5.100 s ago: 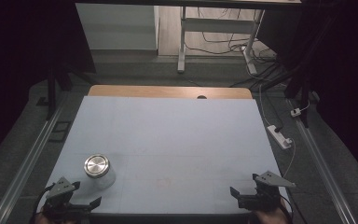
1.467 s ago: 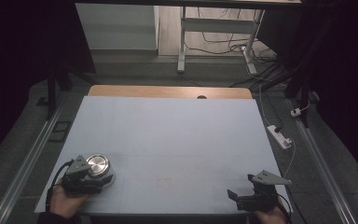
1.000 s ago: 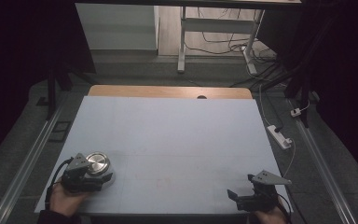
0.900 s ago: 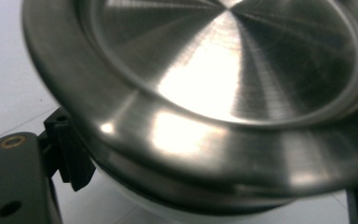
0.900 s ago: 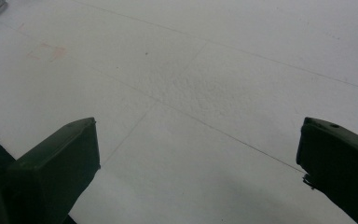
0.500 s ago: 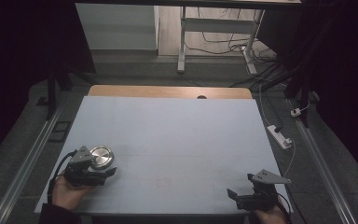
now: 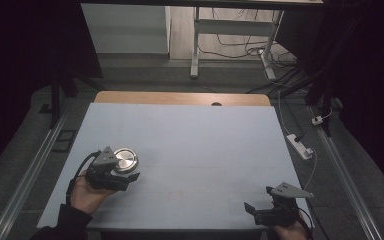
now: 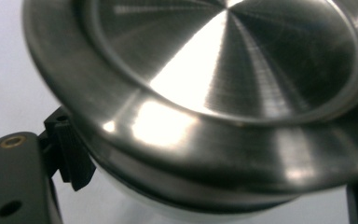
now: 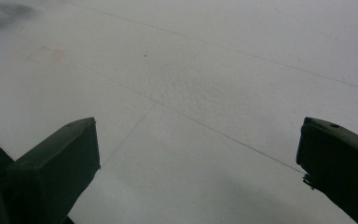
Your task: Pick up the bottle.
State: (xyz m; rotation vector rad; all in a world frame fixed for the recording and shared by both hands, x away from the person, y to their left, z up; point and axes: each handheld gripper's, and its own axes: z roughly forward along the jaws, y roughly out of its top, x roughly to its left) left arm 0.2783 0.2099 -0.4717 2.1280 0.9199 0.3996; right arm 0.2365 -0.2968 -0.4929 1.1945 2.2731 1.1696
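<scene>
A round container with a shiny steel lid (image 7: 125,160) is held just above the white tabletop (image 7: 200,145) at the near left. My left gripper (image 7: 124,173) is shut on it, in a hand that comes in from the bottom left. In the left gripper view the steel lid (image 8: 223,79) is very close, tilted, with the pale body under it, and a black ribbed pad (image 8: 72,156) presses on its side. My right gripper (image 7: 259,210) rests at the near right corner, open; in the right gripper view the right gripper (image 9: 198,163) has bare table between its jaws.
The table's far edge is a wooden strip (image 7: 180,97) with a small dark hole (image 7: 216,104). A white power strip (image 7: 300,146) lies on the floor to the right. Metal rails (image 7: 35,170) run along both sides of the table.
My left gripper closed on the container, then lifted it off the table and carried it a little away and to the right. The right gripper has stayed in place.
</scene>
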